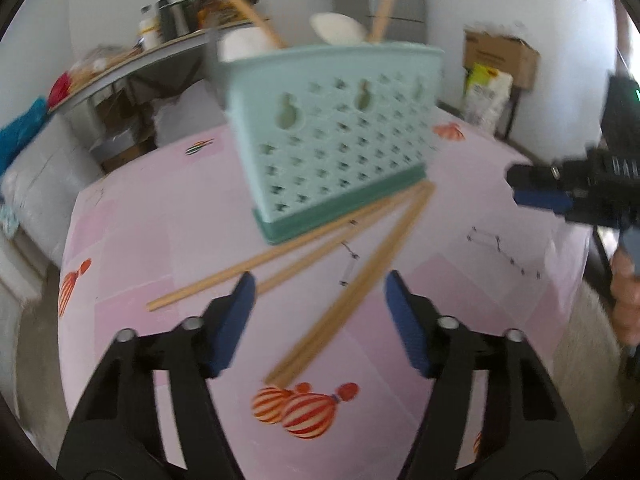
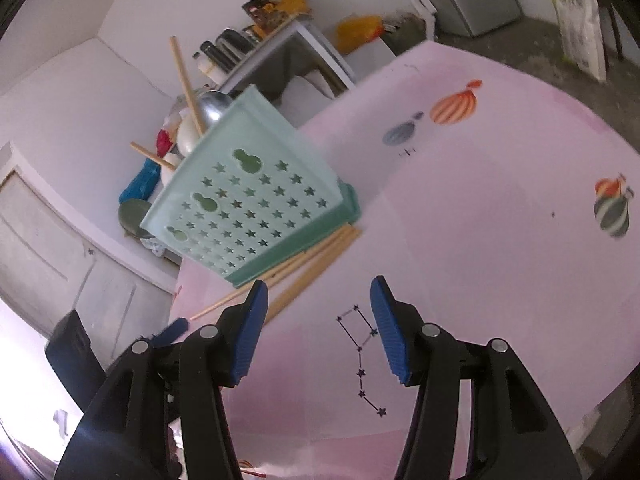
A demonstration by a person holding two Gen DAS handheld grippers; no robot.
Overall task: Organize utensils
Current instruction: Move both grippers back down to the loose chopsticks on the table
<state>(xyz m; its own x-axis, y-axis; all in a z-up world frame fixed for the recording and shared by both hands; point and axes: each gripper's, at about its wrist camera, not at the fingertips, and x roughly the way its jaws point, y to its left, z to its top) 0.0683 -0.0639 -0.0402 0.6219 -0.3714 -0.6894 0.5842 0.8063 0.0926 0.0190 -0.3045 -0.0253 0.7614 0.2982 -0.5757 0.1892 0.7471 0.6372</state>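
A mint-green perforated utensil holder (image 1: 340, 132) (image 2: 256, 196) stands on the pink tablecloth, with wooden chopsticks (image 1: 386, 2) (image 2: 185, 80) and spoons (image 1: 338, 28) (image 2: 212, 108) sticking out of its top. Several loose wooden chopsticks (image 1: 348, 292) (image 2: 304, 272) lie on the cloth against its base. My left gripper (image 1: 320, 324) is open and hovers over the near ends of those chopsticks, its pads apart from them. My right gripper (image 2: 316, 328) is open with nothing between its fingers, just right of the chopsticks; in the left wrist view it shows at the right edge (image 1: 536, 192).
The pink tablecloth (image 1: 160, 240) (image 2: 500, 220) bears balloon prints. A grey shelf with bottles (image 1: 168, 24) (image 2: 240, 52) stands behind the table. A cardboard box (image 1: 500, 56) and a bag (image 2: 580, 16) sit on the floor past the far table edge. A person's hand (image 1: 628, 300) holds the right gripper.
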